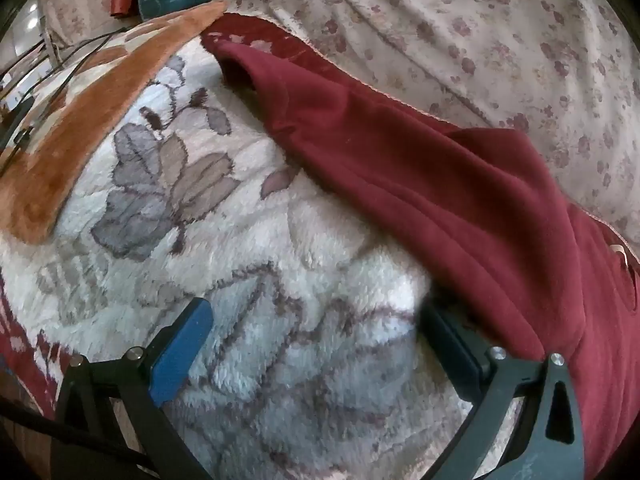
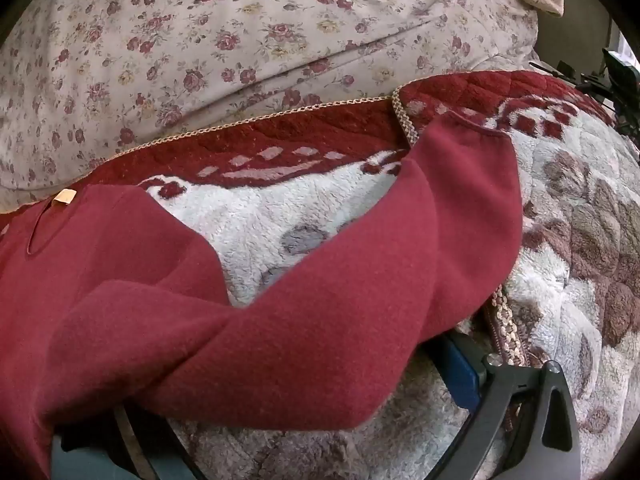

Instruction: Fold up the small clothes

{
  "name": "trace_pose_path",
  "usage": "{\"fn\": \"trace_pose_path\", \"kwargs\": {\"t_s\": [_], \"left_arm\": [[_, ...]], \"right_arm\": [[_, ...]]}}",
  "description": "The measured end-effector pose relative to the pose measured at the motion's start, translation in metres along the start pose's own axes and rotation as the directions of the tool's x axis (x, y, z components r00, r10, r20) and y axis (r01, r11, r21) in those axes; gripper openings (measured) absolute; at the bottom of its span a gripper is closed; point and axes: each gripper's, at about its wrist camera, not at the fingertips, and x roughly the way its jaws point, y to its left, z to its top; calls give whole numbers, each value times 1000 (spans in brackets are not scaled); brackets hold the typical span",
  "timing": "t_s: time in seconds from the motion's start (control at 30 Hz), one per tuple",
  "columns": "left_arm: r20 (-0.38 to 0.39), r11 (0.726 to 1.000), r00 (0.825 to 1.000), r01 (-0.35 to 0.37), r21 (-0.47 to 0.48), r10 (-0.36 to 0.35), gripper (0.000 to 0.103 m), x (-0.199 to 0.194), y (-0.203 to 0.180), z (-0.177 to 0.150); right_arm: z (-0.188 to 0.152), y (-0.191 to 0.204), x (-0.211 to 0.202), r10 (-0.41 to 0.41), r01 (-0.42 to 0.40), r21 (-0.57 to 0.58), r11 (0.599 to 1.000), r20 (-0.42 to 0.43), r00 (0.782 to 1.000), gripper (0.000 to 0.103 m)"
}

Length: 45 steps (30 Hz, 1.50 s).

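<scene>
On the bed, a maroon top [image 2: 120,280] is lying across a fleece blanket [image 1: 248,240], with a floral sheet [image 2: 200,40] behind it. Neck opening and tag [image 2: 66,197] are sitting at the left in the right wrist view, so the body is lying between the two grippers and a sleeve is reaching out to each side. Left gripper [image 1: 316,332] is hovering low with its jaws spread wide and nothing between them; its right finger [image 1: 448,340] is sitting just beside, maybe touching, the edge of the left sleeve [image 1: 400,160], which is running up and away to its cuff [image 1: 236,68]. Right gripper [image 2: 280,420] is mostly buried under the right sleeve [image 2: 340,300]: only one finger [image 2: 464,372] is showing, the other is hidden by cloth, so I cannot tell whether it is pinching or apart. Looks like the sleeve-fold step is just starting, nothing folded in yet. Next move probably calls for the left one sliding its jaws over the sleeve edge, closing, then carrying it in over the body. Fleece on fleece may be dragging, so lifting clear first seems wise.
</scene>
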Motion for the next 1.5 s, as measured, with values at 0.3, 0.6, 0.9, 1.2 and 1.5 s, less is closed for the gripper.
{"fn": "trace_pose_path", "kwargs": {"t_s": [0.3,0.6,0.9,1.2,1.5], "left_arm": [[-43,999,998,45,26,-44,103,-16,9,-4],[71,977,983,158,141,-170,103,-56,-12,-12],[98,959,969,204,195,-226,103,-74,-26,-21],[133,959,968,181,217,-213,103,-89,-34,-30],[133,958,968,179,223,-212,103,-95,-37,-32]], "right_arm": [[0,0,0,-3,3,-2,1000,1,1000,103],[0,1,-4,-4,4,-9,1000,-33,999,103],[-38,-11,-80,22,-25,-58,998,-50,998,103],[-44,23,-173,197,-192,-94,977,53,979,103],[-51,139,-186,455,-460,-181,869,-71,888,103]]}}
